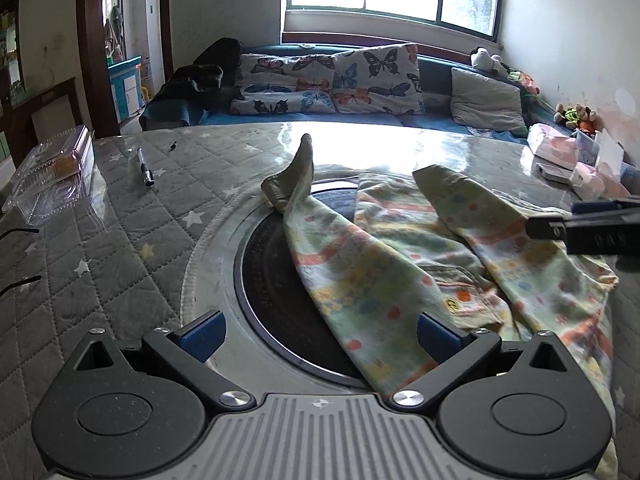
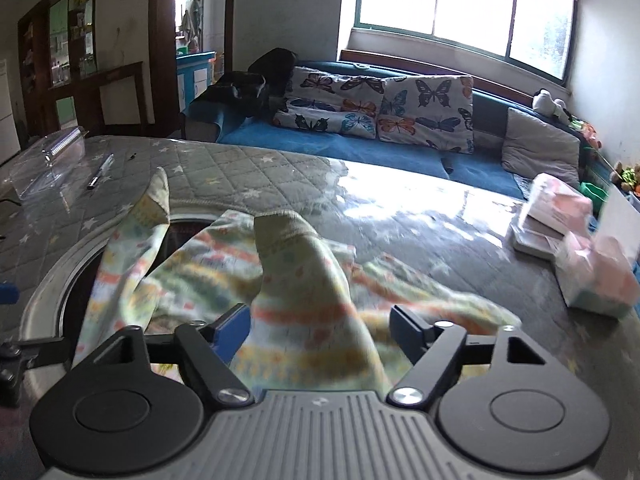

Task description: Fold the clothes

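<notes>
Blue-padded fingers of the left gripper (image 1: 320,334) stand spread wide over the pale, pastel-patterned child's garment (image 1: 384,264), one sleeve running between them without being pinched. That garment lies crumpled on the grey quilted, star-printed worktop (image 1: 120,240), partly covering the round dark inset plate (image 1: 276,280). Over the garment's right side, the right gripper (image 2: 320,330) has its fingers apart, a sleeve between them, no pad pressing it. Left of the garment lies a pen (image 1: 145,168).
</notes>
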`<control>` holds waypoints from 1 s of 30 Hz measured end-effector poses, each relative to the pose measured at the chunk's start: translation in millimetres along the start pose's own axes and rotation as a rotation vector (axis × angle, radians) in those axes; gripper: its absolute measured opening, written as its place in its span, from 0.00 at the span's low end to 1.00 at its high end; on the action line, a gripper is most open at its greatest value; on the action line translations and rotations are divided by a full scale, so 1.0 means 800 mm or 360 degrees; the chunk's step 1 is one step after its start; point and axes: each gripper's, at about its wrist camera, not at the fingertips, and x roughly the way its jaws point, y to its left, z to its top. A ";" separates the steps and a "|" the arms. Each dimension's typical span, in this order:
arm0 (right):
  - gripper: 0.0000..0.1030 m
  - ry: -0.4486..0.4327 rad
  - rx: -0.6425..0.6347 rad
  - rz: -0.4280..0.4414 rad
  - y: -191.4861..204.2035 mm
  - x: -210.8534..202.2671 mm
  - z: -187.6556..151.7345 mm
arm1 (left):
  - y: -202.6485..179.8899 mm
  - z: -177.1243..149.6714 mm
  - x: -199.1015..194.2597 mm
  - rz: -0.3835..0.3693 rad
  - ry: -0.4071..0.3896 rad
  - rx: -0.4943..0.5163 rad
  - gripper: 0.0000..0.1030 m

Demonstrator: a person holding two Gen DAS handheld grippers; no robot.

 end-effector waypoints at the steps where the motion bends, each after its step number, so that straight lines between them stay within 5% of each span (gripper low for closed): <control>1: 0.71 0.0009 -0.0013 0.0002 0.000 0.010 0.006 | 0.002 0.002 0.003 0.0002 0.0003 -0.0002 1.00; 12: 0.49 0.0142 -0.0064 0.0024 -0.004 0.096 0.031 | 0.016 0.011 0.027 0.0023 0.0040 -0.0039 1.00; 19: 0.05 0.0142 -0.0006 0.0096 -0.012 0.096 0.025 | 0.016 0.012 0.032 0.0033 0.0048 -0.0040 1.00; 30: 0.04 -0.0111 0.0212 -0.0019 -0.067 -0.005 0.012 | -0.003 0.015 0.019 -0.0002 0.0004 0.0000 1.00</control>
